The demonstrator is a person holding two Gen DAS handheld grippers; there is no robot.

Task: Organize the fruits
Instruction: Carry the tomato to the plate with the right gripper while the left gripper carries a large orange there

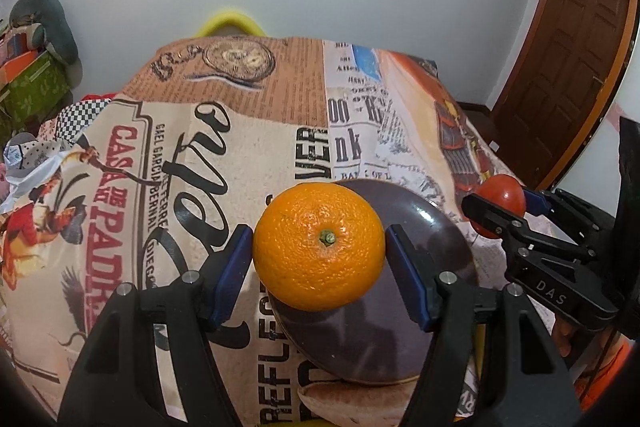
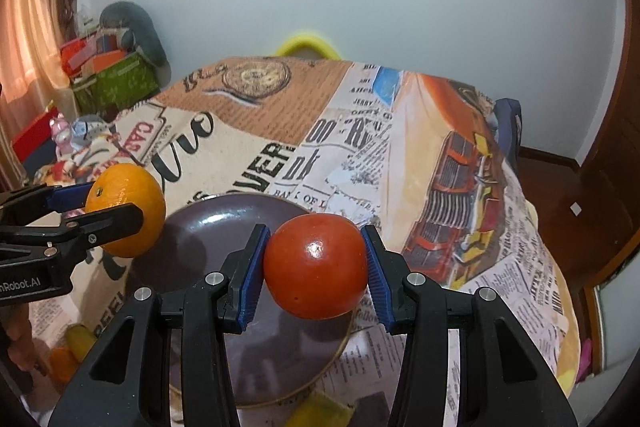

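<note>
My left gripper (image 1: 319, 247) is shut on an orange (image 1: 319, 246), held above the left edge of a dark brown plate (image 1: 448, 239). My right gripper (image 2: 315, 263) is shut on a red tomato (image 2: 316, 265), held above the right part of the same plate (image 2: 208, 227). The left wrist view shows the right gripper (image 1: 500, 205) with the tomato (image 1: 505, 195) at the plate's right. The right wrist view shows the left gripper (image 2: 108, 205) with the orange (image 2: 132, 203) at the plate's left. The plate's surface holds no fruit.
The table carries a printed newspaper-style cloth (image 1: 240, 131). A yellow chair back (image 1: 230, 23) stands behind the far edge. Boxes and clutter (image 2: 108, 75) sit at the far left. A wooden door (image 1: 576, 67) is at the right. Yellow items (image 2: 320, 411) lie at the near table edge.
</note>
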